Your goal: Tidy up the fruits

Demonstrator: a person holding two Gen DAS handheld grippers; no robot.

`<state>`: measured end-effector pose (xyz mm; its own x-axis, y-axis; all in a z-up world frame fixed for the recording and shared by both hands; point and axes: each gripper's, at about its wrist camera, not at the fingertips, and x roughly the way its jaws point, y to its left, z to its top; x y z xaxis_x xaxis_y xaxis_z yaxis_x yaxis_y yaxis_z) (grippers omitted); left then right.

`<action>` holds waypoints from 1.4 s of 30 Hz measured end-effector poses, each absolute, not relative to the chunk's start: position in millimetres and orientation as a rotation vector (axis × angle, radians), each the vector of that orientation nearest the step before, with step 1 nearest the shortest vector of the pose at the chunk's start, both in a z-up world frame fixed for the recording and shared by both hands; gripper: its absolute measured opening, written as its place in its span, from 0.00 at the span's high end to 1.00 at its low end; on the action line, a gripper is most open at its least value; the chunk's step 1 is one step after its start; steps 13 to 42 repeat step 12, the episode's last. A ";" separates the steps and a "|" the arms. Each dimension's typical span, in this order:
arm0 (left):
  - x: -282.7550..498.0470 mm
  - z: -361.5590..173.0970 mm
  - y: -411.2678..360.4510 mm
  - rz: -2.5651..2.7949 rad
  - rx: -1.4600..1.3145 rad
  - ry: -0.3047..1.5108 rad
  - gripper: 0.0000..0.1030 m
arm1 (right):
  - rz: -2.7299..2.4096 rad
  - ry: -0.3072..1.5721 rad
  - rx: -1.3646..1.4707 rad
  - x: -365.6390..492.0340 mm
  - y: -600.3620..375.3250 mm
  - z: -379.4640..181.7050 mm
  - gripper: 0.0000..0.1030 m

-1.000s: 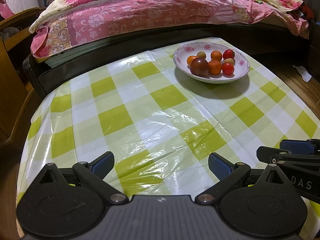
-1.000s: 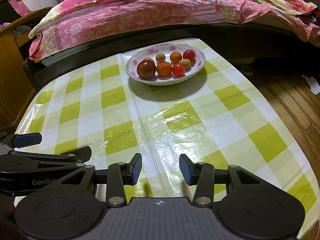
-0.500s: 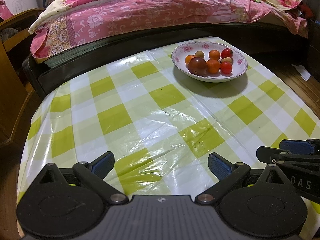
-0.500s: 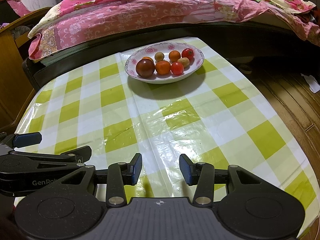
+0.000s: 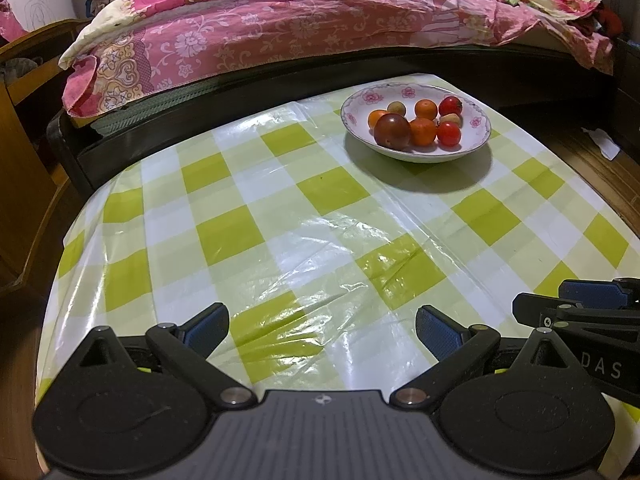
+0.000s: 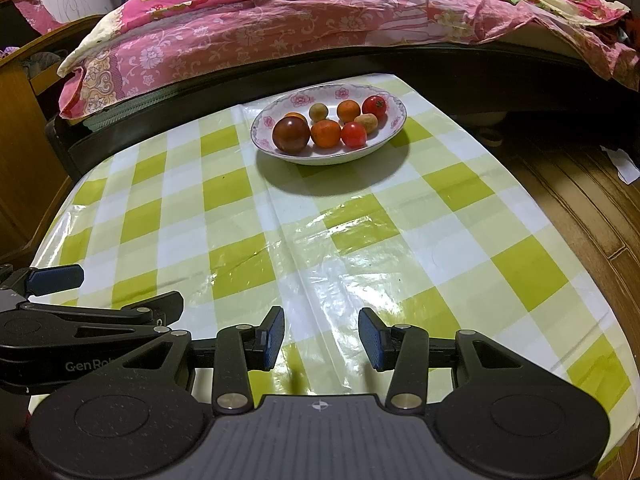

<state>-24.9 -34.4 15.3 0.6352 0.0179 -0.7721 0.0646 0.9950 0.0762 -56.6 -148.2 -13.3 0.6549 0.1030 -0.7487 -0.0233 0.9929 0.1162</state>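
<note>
Fruit gathered in bowl; both grippers empty.
The fruits (image 6: pixel 326 126) lie in the floral bowl (image 6: pixel 394 128) at the table's (image 6: pixel 460 220) far edge; left gripper (image 5: pixel 322 326) gapes wide, right gripper (image 6: pixel 322 338) narrower, both well apart from it.

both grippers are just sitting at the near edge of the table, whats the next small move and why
Probably ease the right gripper forward toward the floral bowl. All the fruit, including the dark plum-like one, sits in that bowl at the far end of the checked tablecloth, well beyond both grippers. Its jaws are empty and only partly apart, so widen them on the way. The left gripper hangs open.
</note>
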 end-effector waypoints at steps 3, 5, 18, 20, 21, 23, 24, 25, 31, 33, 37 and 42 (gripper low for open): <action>-27.2 15.5 -35.8 -0.027 0.104 0.880 0.00 | 0.073 0.854 0.099 -56.6 -148.5 -13.1 0.62; -28.1 15.7 -36.3 -0.028 0.106 0.878 0.00 | 0.073 0.854 0.099 -55.9 -148.5 -13.0 0.62; -29.0 16.9 -35.7 -0.024 0.106 0.874 0.00 | 0.073 0.854 0.098 -55.9 -148.4 -13.0 0.62; -29.0 16.9 -35.7 -0.024 0.106 0.874 0.00 | 0.073 0.854 0.098 -55.9 -148.4 -13.0 0.62; -29.0 16.9 -35.7 -0.024 0.106 0.874 0.00 | 0.073 0.854 0.098 -55.9 -148.4 -13.0 0.62; -29.0 16.9 -35.7 -0.024 0.106 0.874 0.00 | 0.073 0.854 0.098 -55.9 -148.4 -13.0 0.62; -29.0 16.9 -35.7 -0.024 0.106 0.874 0.00 | 0.073 0.854 0.098 -55.9 -148.4 -13.0 0.62; -29.0 16.9 -35.7 -0.024 0.106 0.874 0.00 | 0.073 0.854 0.098 -55.9 -148.4 -13.0 0.62; -29.0 16.9 -35.7 -0.024 0.106 0.874 0.00 | 0.073 0.854 0.098 -55.9 -148.4 -13.0 0.62; -29.0 16.9 -35.7 -0.024 0.106 0.874 0.00 | 0.073 0.854 0.098 -55.9 -148.4 -13.0 0.62; -29.0 16.9 -35.7 -0.024 0.106 0.874 0.00 | 0.073 0.854 0.098 -55.9 -148.4 -13.0 0.62; -29.0 16.9 -35.7 -0.024 0.106 0.874 0.00 | 0.073 0.854 0.098 -55.9 -148.4 -13.0 0.62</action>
